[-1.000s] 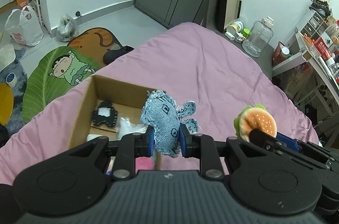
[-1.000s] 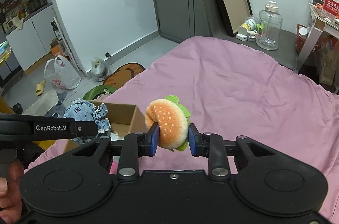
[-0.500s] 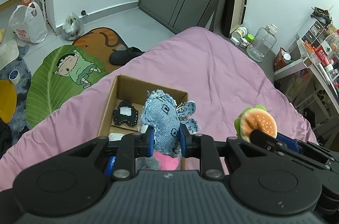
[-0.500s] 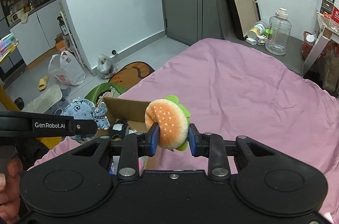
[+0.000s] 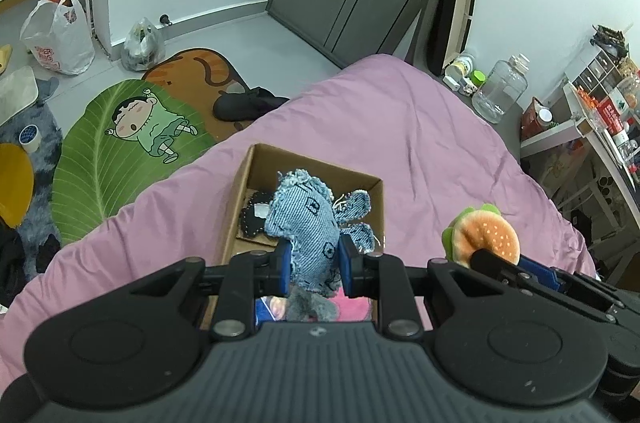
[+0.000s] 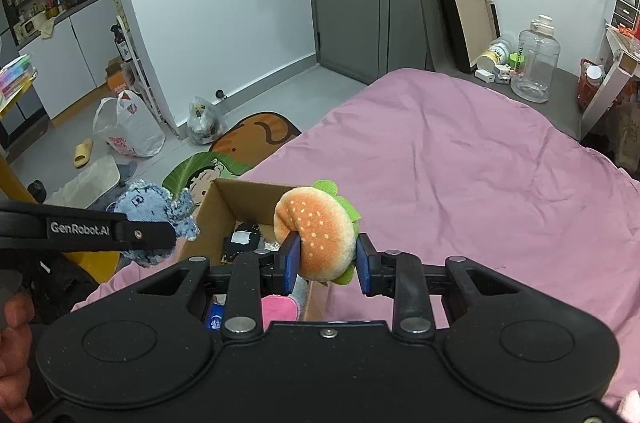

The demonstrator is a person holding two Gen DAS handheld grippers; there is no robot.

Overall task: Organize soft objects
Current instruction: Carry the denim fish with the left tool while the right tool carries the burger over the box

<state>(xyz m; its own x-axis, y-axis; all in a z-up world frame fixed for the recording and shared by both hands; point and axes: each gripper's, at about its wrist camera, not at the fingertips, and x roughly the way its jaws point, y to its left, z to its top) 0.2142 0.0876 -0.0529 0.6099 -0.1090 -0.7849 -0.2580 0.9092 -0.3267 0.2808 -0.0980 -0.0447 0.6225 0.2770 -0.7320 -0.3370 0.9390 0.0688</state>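
My left gripper (image 5: pixel 313 265) is shut on a blue denim elephant toy (image 5: pixel 308 219) and holds it above an open cardboard box (image 5: pixel 240 195) on the pink bed. My right gripper (image 6: pixel 326 269) is shut on a plush hamburger (image 6: pixel 318 235), held above the box's right edge (image 6: pixel 224 199). The hamburger also shows at the right of the left wrist view (image 5: pixel 484 237), and the elephant shows at the left of the right wrist view (image 6: pixel 154 209). Inside the box lie a black toy (image 5: pixel 252 219), a pink soft piece (image 6: pixel 280 307) and other items, partly hidden.
The pink bedspread (image 6: pixel 460 163) stretches far to the right. On the floor to the left lie a green leaf mat (image 5: pixel 120 143), an orange cat mat (image 5: pixel 192 71) and plastic bags (image 5: pixel 56 35). A clear jug (image 6: pixel 536 59) and shelves stand beyond the bed.
Both grippers have moved back and up with their toys, so the box now sits further ahead and more of its inside shows. Both grips are unchanged.
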